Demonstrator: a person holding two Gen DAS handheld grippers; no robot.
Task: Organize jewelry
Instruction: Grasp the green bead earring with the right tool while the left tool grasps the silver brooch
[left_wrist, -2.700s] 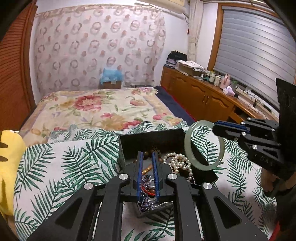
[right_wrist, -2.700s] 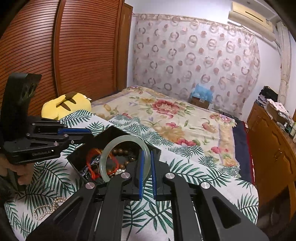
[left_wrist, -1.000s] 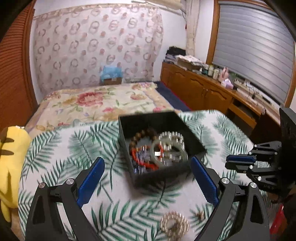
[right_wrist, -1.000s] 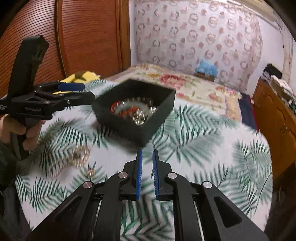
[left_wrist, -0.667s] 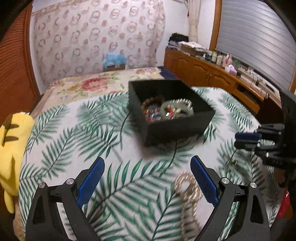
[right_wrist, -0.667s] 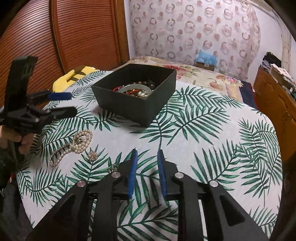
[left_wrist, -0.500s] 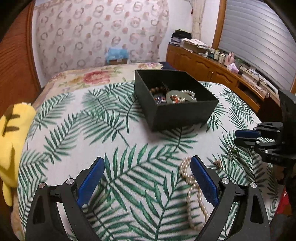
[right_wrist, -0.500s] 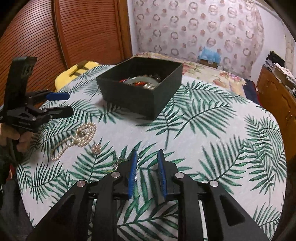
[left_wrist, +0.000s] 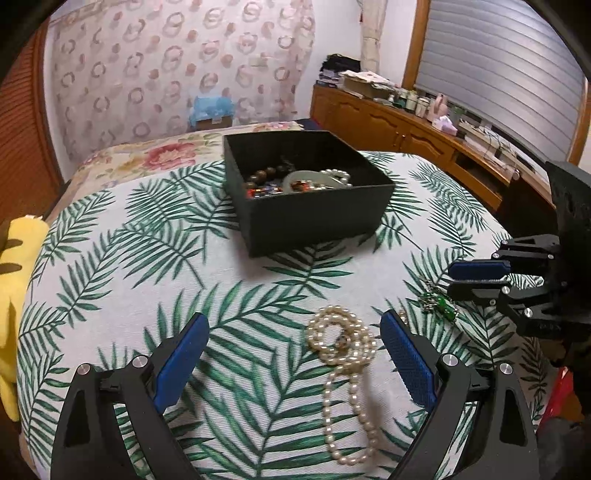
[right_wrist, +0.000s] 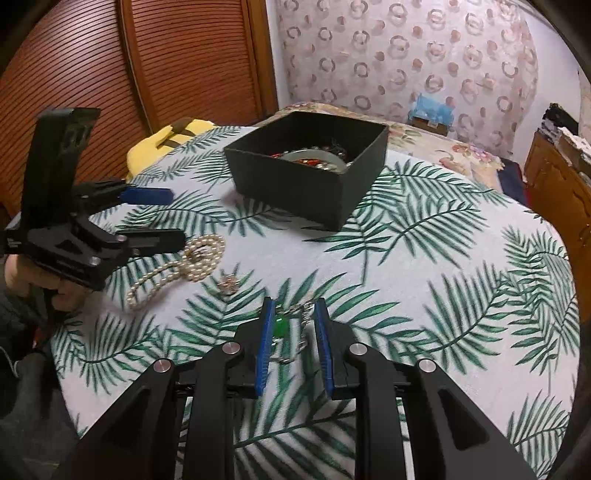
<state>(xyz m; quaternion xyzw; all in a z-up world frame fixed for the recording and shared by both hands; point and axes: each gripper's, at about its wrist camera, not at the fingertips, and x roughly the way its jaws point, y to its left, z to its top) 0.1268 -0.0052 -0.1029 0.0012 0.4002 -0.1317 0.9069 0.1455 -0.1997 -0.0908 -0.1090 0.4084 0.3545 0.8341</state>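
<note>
Jewelry is piled in the black box (left_wrist: 310, 206) on the leaf-print cloth (left_wrist: 110, 258); only the right wrist view shows the green-stone piece (right_wrist: 282, 326) lying between the narrowly parted right gripper (right_wrist: 293, 314). The left gripper (left_wrist: 293, 343), tilted downward, is spread wide around the pearl necklace (left_wrist: 347, 354).

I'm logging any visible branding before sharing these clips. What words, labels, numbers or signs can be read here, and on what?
No text reads clearly in either view.
Left gripper: a small pale marking on its black body, too small and blurred to read.
Right gripper: faint embossed marks on its body, unreadable.
Black box: no label showing.
Bottles on the wooden sideboard: too far to read.
</note>
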